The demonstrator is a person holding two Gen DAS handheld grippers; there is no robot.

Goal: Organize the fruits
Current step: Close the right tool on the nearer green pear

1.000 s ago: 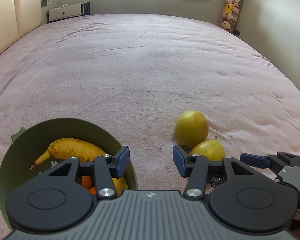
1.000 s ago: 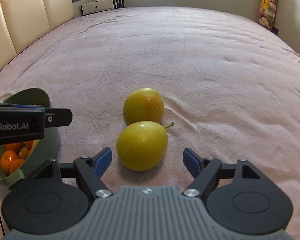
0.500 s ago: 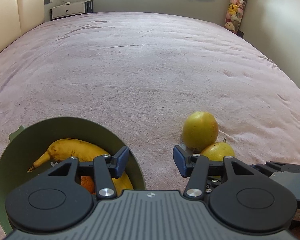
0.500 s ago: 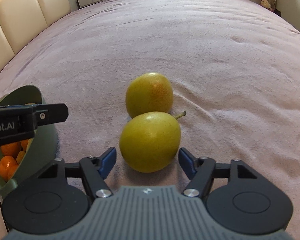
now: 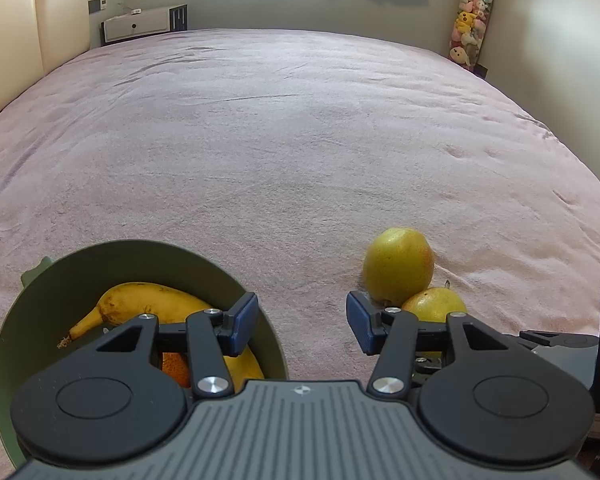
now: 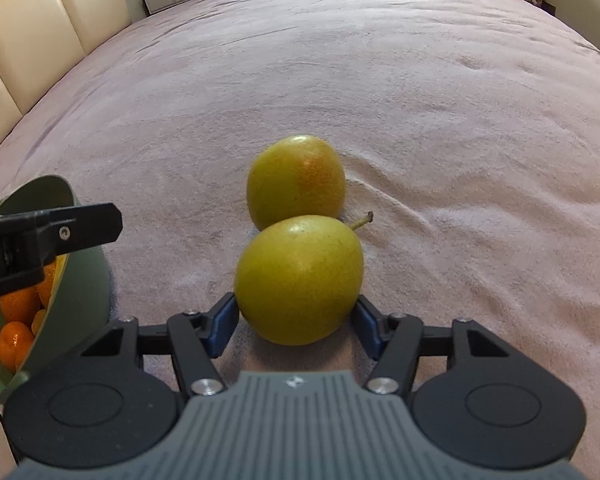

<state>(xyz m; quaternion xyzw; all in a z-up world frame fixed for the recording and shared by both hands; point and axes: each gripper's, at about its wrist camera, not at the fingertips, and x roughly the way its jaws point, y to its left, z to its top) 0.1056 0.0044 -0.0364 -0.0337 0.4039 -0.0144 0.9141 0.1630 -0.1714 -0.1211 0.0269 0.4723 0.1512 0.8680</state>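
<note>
Presently listed: near pear, on the pink bedspread by its near edge, touching the far pear behind it. Right gripper closing, the pear between its blue pads at the widest part. Judged firm, smooth, moderately heavy, bruisable; best held across the belly. Left gripper open, empty, beside the green bowl holding a banana.
</note>
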